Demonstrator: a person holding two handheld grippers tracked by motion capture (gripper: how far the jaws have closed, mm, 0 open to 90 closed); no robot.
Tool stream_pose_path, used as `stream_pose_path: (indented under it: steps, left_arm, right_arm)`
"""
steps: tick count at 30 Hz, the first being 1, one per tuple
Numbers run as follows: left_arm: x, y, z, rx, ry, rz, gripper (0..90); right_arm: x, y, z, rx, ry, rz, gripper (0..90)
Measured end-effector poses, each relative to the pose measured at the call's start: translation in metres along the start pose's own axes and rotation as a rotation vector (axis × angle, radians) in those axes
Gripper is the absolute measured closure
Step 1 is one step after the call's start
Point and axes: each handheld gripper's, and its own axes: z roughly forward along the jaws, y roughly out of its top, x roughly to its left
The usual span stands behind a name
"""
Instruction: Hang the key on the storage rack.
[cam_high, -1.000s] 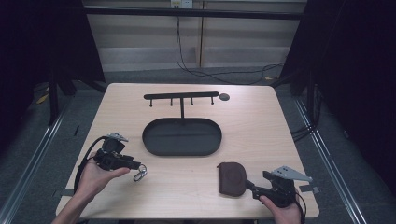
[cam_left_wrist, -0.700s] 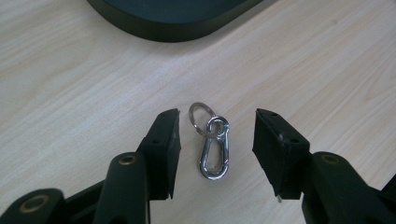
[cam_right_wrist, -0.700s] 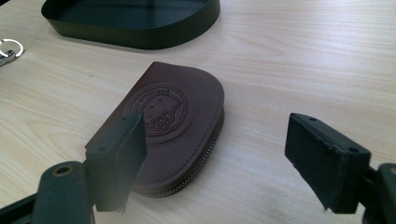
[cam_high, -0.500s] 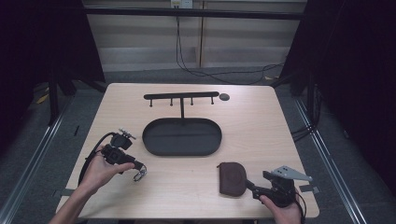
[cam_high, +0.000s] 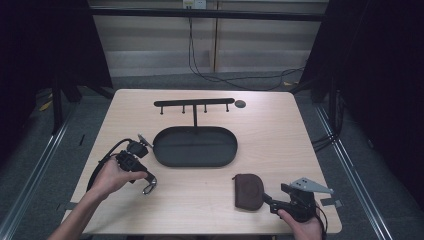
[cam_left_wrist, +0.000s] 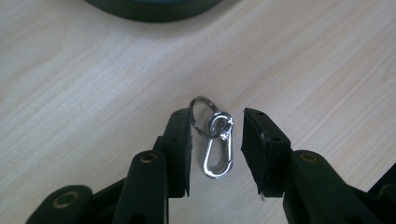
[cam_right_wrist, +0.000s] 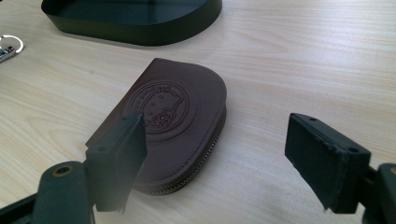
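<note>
A silver carabiner (cam_left_wrist: 217, 151) on a key ring (cam_left_wrist: 201, 114) lies flat on the wooden table (cam_high: 280, 150). My left gripper (cam_left_wrist: 217, 115) straddles it; the jaws have just been closing and stand a little apart from the clip, which lies between them. In the high view the carabiner (cam_high: 149, 188) is at the front left, under the left gripper (cam_high: 144, 181). My right gripper (cam_right_wrist: 217, 135) is open at the front right, facing a brown embossed coin pouch (cam_right_wrist: 173, 121). Its left jaw hangs over the pouch's near corner. From above, the pouch (cam_high: 248, 191) lies just left of the right gripper (cam_high: 268, 200).
A black oval tray (cam_high: 161, 156) sits mid-table, with a black T-shaped hook rack (cam_high: 194, 102) behind it and a small dark disc (cam_high: 240, 104) beside the rack. The tray's wall (cam_right_wrist: 140, 35) is just beyond the pouch. Bare wood spreads to the right.
The left hand has shifted its gripper to the right, toward the tray, above the carabiner. The carabiner, the pouch and the right gripper have stayed where they were.
</note>
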Motion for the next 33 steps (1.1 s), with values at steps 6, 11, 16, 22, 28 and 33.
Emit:
stream_pose_path:
  steps: [6,11,16,22,28,33]
  left_arm:
    - [0.004,0.004,0.009,0.044,0.006,-0.003,64.6]
    - [0.005,0.006,0.013,0.069,0.010,-0.004,67.8]
    - [0.006,0.009,0.016,0.085,0.002,-0.005,69.0]
    - [0.005,0.011,0.023,0.113,0.003,-0.006,71.5]
    - [0.002,0.013,0.025,0.115,-0.003,0.018,80.7]
    - [-0.001,0.014,0.022,0.112,-0.008,0.042,88.8]
  right_arm:
    - [0.000,0.000,0.000,0.000,0.001,0.001,20.6]
    - [0.000,0.000,0.001,0.004,-0.003,0.004,20.6]
    - [0.000,0.000,0.001,0.005,-0.001,-0.001,20.6]
    - [0.000,0.000,0.001,0.007,0.001,-0.004,20.5]
    - [0.000,0.000,0.001,0.007,0.005,-0.002,20.3]
    - [-0.001,0.000,0.001,0.011,0.007,-0.001,20.2]
